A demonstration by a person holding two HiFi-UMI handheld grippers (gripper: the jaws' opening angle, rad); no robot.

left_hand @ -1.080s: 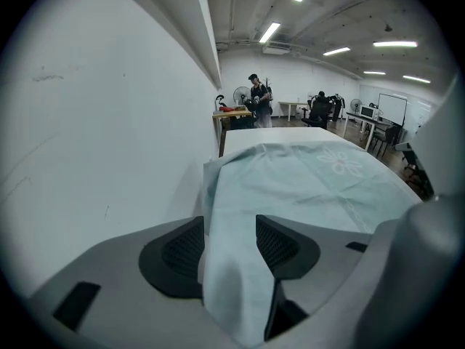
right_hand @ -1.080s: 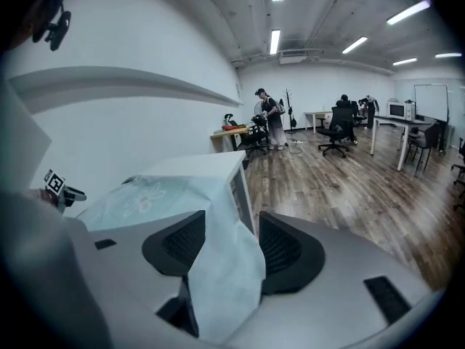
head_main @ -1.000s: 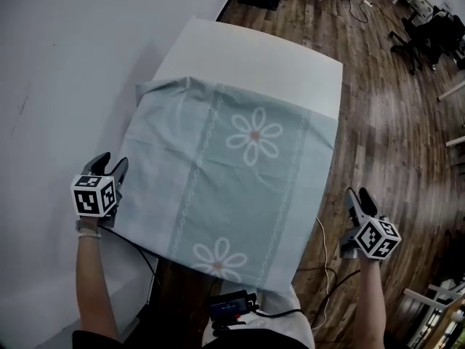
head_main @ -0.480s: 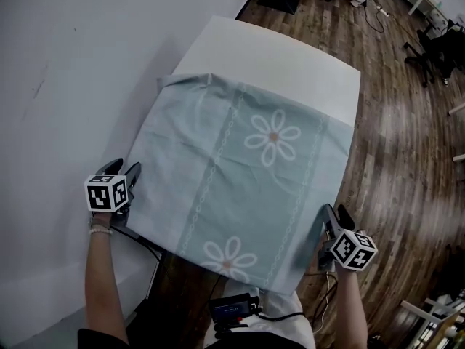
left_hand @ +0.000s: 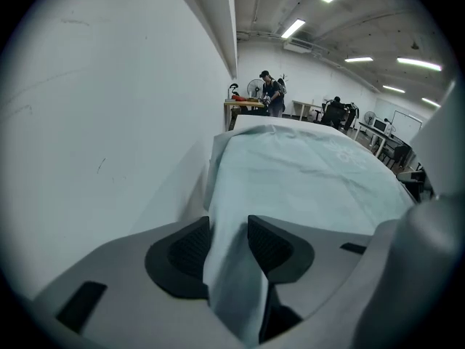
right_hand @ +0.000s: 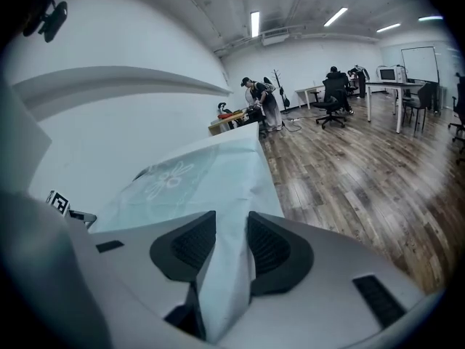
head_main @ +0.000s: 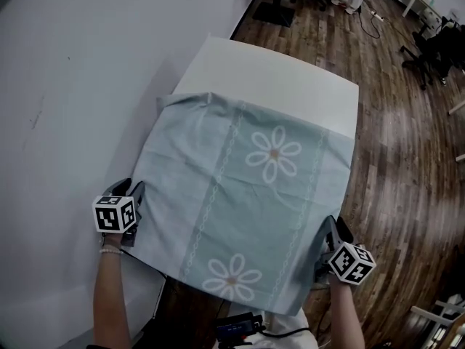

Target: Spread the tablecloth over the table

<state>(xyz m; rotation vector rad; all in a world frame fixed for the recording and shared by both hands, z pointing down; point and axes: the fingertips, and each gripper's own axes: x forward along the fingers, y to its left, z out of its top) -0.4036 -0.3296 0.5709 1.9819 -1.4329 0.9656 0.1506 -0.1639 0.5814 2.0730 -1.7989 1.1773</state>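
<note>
Both hands have dropped to the near corners; left gripper and right gripper, jaws just closing, pinch the tablecloth. Next: lift evenly, carry it ahead over bare table.

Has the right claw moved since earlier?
Yes: the right claw came leftward, from clear of the table to the right edge of the tablecloth, and has just been closing on it.

Your tablecloth is pale teal with white daisies and two chain-pattern stripes running lengthwise. It's lying mostly flat over the near part of the white table, a little wrinkled. The far-left corner is bunched up and the near edge hangs past the table's near end. The far strip of the tabletop is still bare.
</note>
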